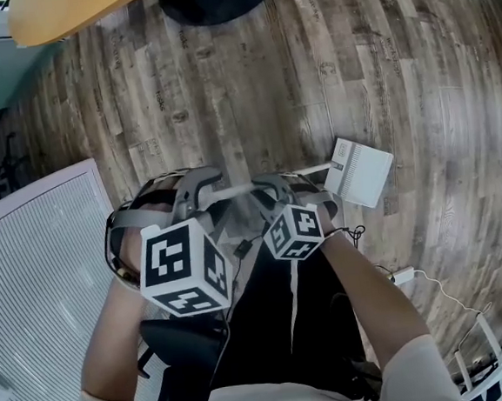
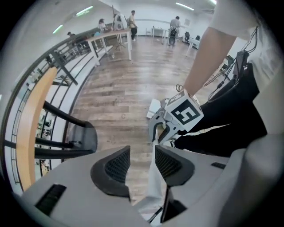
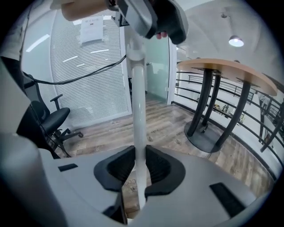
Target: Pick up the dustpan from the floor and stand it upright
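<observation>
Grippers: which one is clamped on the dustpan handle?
The right gripper: its jaws press the white handle from both sides. The left gripper has its jaws standing apart around it.

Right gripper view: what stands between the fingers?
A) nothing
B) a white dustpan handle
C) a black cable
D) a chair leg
B: the fingers of the right gripper press on both sides of the white dustpan handle.
</observation>
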Tool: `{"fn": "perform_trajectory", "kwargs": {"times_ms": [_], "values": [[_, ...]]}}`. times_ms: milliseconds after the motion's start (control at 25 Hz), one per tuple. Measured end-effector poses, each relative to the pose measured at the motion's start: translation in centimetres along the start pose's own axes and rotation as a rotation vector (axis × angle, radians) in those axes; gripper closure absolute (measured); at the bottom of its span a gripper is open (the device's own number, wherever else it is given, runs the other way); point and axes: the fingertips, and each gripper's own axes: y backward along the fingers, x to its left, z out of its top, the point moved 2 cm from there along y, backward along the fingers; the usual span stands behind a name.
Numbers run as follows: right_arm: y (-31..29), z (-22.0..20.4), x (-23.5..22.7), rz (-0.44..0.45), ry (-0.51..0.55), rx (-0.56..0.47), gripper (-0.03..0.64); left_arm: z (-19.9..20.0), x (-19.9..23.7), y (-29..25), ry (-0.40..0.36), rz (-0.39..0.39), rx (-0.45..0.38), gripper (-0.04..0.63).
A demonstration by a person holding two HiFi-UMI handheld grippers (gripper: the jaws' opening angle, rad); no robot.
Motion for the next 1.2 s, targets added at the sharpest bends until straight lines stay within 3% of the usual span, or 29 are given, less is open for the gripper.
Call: {"fn": "perform_trajectory", "kwargs": {"times_ms": [120,360,440,560,720,880,1120,1200], "values": [[0.9,-0.3,-0.1,-0.009,-0.011,-0.008,0.528,-0.7,0.8,3.1,0.057,0.049,-0.059,0.407],[3.4,-1.1,-0.5,-0.032,-0.041,-0.023,0.528,-2.6,0.2,6.8,0.306,-0.021,-0.244,0.407],[4.3,-1.3,-0.7,-0.042,-0.049,-0.025,0.528,-2.9,-0.1,7.0,0.349,-0.03,-0.263,0.407],[5.7,-1.6,-1.1,-0.065,-0.072,-0.025,0.528,-2.5,-0.9,6.5,0.337,-0.027,-0.248,0.445],[7.6,-2.3,-2.0,-0.103,-0.112,-0.026,0.528,0.0,-0.9,6.7,0.39,-0.026,-0.32,0.523],[9.4,-3.2,-2.1,-0.11,-0.111,-0.028,0.526,2.3,-1.5,7.1,0.368,-0.046,-0.31,0.525],[13.8,-3.3,-1.6,-0.109,-0.318,-0.1,0.492,5.8,-3.1,8.2,0.428,-0.192,-0.378,0.559],[16.1,-2.8,-1.1,-0.134,-0.359,-0.129,0.491,6.6,-3.9,8.5,0.404,-0.197,-0.36,0.563]]}}
